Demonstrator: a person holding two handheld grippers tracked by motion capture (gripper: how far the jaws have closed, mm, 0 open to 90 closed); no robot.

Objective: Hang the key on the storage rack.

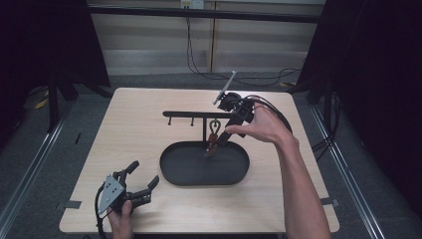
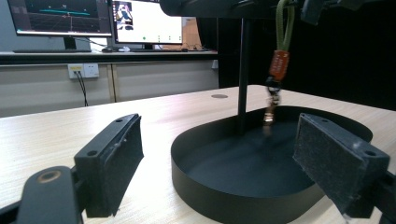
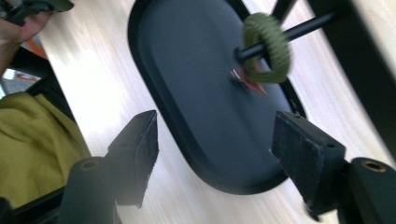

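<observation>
Now, step in hand: the keychain [image 1: 214, 133] hangs by its green cord loop from a peg of the black stand [image 1: 205, 115]; I judge the hanging as good as done and the release under way.
Right gripper [image 1: 226, 130]: jaws spread wide, nothing between the pads; in the right gripper view the loop [image 3: 268, 46] sits on the peg just ahead of and above the jaws.
Keychain: loop on the peg, orange tag and metal clip dangling below it over the black oval tray [image 1: 171, 175], blurred, so likely swinging.
Doing it well: draw the right gripper straight back from the peg with the jaws kept wide, so no pad catches the cord and drags it off.
In the way: the stand's upright post and crossbar lie close beside the right gripper; the tray rim is beneath it.
Left gripper [image 1: 142, 183]: wide and empty, resting low on the tabletop [image 1: 124, 129] near the person, the tray just ahead of it.
Around: cables on the floor beyond the tabletop; monitors in the left gripper view.
</observation>
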